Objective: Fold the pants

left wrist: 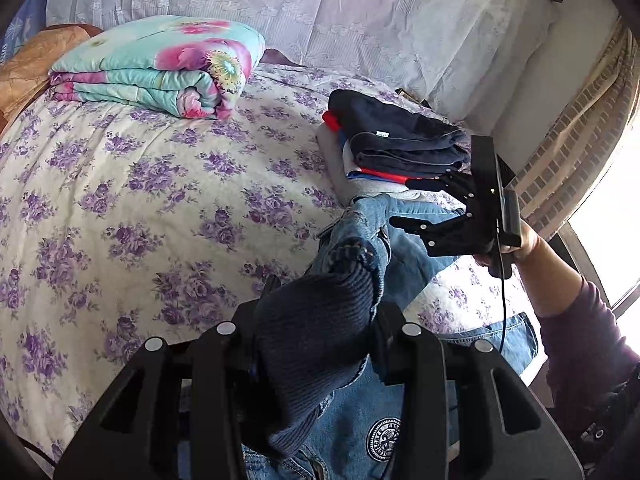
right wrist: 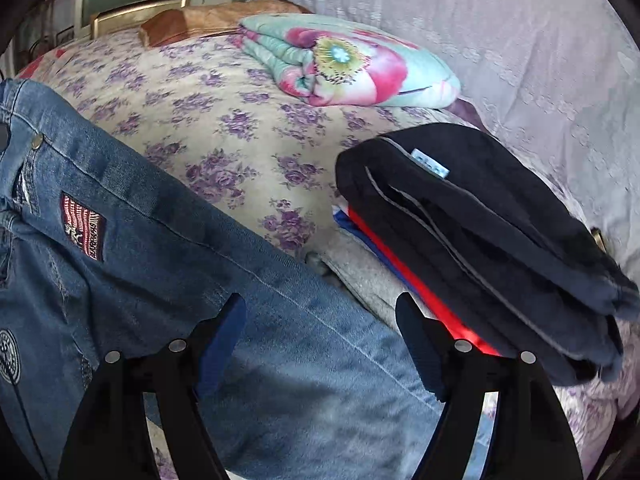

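while the ribbed navy cuff (left wrist: 320, 344) sits clamped in the left hand-held gripper (left wrist: 316, 344), looks like an early fold step: one leg end of the jeans (right wrist: 248, 320) lifted, ready to carry over toward the waist. denim spread across the flowered bed (left wrist: 140, 200), waist with flag patch (right wrist: 82, 226) and round badge (left wrist: 383, 439) at the near side, leg running toward the stack of folded clothes (left wrist: 396, 144).

left hand-held gripper: clenched on the cuff, fingers (left wrist: 404, 352) pressed against the knit both sides, fabric bunched up between.

right hand-held gripper (right wrist: 320, 344): released, jaws wide apart, hovering over the leg just beside the stack; right wrist view shows nothing between the fingers (right wrist: 224, 340). contact with denim: cannot tell.

next move, as a guess: needs right side pinching the leg or the other hem, then both ends travelling together so the fold lands square. risks: cuff is thick and stretchy, may slip or twist; right side close to the stack, could snag the dark garment on top (right wrist: 480, 232).

folded floral quilt (left wrist: 168, 68) well apart at the far side, not in the way.
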Motion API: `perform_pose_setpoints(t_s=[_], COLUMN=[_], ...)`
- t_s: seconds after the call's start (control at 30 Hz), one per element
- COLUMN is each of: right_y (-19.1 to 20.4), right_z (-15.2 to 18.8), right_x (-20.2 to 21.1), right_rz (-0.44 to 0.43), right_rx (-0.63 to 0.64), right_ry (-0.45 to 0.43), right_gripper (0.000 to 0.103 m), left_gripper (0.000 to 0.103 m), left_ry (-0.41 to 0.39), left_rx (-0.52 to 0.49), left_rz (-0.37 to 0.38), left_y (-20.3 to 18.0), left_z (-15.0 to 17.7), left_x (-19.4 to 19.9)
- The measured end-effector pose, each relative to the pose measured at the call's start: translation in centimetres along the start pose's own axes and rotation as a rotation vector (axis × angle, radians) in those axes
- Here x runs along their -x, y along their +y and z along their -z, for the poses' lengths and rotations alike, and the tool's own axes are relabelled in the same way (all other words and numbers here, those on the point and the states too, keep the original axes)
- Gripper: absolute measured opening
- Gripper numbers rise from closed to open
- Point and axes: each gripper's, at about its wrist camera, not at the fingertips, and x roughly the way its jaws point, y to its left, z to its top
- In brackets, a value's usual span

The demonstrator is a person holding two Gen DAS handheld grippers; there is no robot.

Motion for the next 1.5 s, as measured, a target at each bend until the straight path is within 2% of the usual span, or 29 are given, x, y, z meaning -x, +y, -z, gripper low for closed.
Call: perform_pose_setpoints(t_s=[0.13, 0.17, 0.2, 0.23, 0.37, 0.53, 0.67, 0.77, 0.87, 0.97, 1.07, 1.17, 1.37, 1.5], right_y=[0.0, 0.2, 0.6, 0.9, 1.1, 1.5, 6.3, 11.8, 16.2, 19.0, 20.5, 21.3, 22.1, 21.0], right_z=[-0.9, -0.8, -0.9, -0.8, 0.5, 3.1, 6.4, 9.5, 12.6, 15.3, 16.9, 17.9, 19.0, 18.8], right_x=[-1.7, -2.1, -2.6, -3.0, 0.0, 8.8, 15.5, 18.4, 18.4, 16.1, 14.5, 14.8, 16.2, 14.8], right_rz=[-0.064, -0.09, -0.135, -0.127, -0.097, -0.046, -0.031, -0.066, -0.127, -0.154, -0.152, -0.116, -0.082, -0.113], right_rx=[0.064, 0.08, 0.099, 0.118, 0.136, 0.085, 0.075, 0.08, 0.013, -0.075, -0.15, -0.169, -0.152, -0.153], right_ry=[0.032, 0.046, 0.086, 0.121, 0.077, -0.067, -0.143, -0.154, -0.132, -0.091, -0.093, -0.123, -0.147, -0.155], right_gripper=[0.076, 0.061, 0.039, 0.006, 0.006, 0.005, 0.005, 0.005, 0.005, 0.005, 0.006, 0.006, 0.006, 0.006], left_gripper=[0.038, 0.038, 0.038, 0.038, 0.038, 0.039, 0.041, 0.046, 0.059, 0.071, 0.071, 0.07, 0.071, 0.074], left_ry=[-0.007, -0.005, -0.005, -0.003, -0.01, -0.048, -0.049, -0.043, -0.047, -0.022, 0.005, 0.011, -0.024, -0.007], left_rx=[-0.007, -0.017, -0.026, -0.03, -0.003, 0.069, 0.108, 0.098, 0.112, 0.168, 0.213, 0.266, 0.328, 0.387], left_rz=[0.021, 0.019, 0.012, 0.0, -0.014, -0.077, -0.077, -0.042, -0.037, -0.03, -0.039, -0.028, 0.007, 0.018], left_y=[-0.3, -0.5, -0.6, -0.7, 0.3, 2.5, 3.9, 3.6, 3.8, 5.2, 6.4, 7.1, 7.6, 8.1], left_z=[0.4, 0.6, 0.8, 1.0, 0.6, -1.0, -2.2, -0.9, 2.0, 6.1, 9.0, 10.9, 12.9, 13.4], left_x=[0.6, 0.6, 0.5, 0.4, 0.6, 1.1, 0.1, 0.6, 2.3, 3.3, 3.6, 4.4, 6.8, 6.2])
